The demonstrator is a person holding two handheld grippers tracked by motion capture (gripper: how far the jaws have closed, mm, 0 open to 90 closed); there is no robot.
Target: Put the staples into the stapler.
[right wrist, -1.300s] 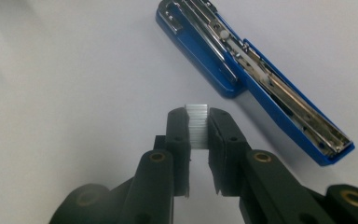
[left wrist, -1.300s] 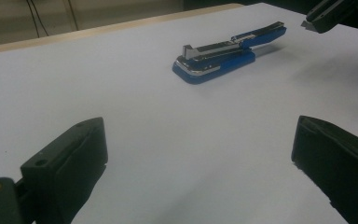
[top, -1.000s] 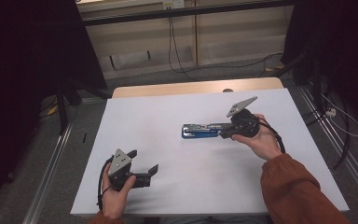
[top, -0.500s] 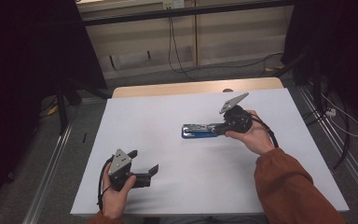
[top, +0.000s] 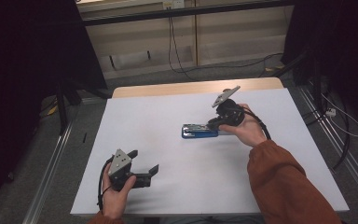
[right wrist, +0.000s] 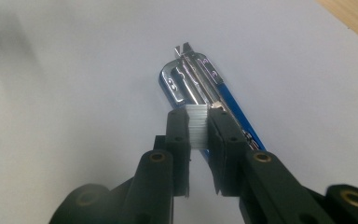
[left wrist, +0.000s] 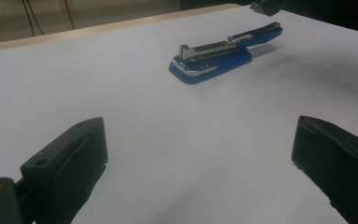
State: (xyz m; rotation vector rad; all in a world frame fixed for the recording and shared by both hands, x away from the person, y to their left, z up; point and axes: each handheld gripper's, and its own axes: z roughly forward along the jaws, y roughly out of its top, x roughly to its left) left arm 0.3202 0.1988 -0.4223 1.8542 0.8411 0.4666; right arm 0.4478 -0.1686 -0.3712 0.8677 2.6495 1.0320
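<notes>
- Lying open near the middle of the white table (top: 168, 121), toward its right half, a blue stapler (top: 199, 131) is seen with its blue base flat on the sheet and its metal staple channel exposed on top.
- In the left gripper view the stapler (left wrist: 212, 58) is shown with its upper arm lifted at the far end, away from the base.
- A strip of staples (right wrist: 197, 127) is pinched between the jaws of the right gripper (right wrist: 198, 133), which are closed to a narrow gap on it; the strip is held just above the rear of the stapler (right wrist: 193, 84), in line with its metal channel.
- In the high view the right gripper (top: 216, 123) is held by the person's right hand (top: 247, 130) at the stapler's right end, with an orange sleeve (top: 284, 186) running back to the bottom edge.
- Well apart from the stapler, at the near left part of the table, the left gripper (top: 142, 164) is held by the left hand (top: 116, 193).
- Its jaws are spread wide, nothing is held between them, and they are pointed across the sheet toward the stapler.
- A strip of bare wood (top: 191, 87) is left uncovered along the table's far edge.
</notes>
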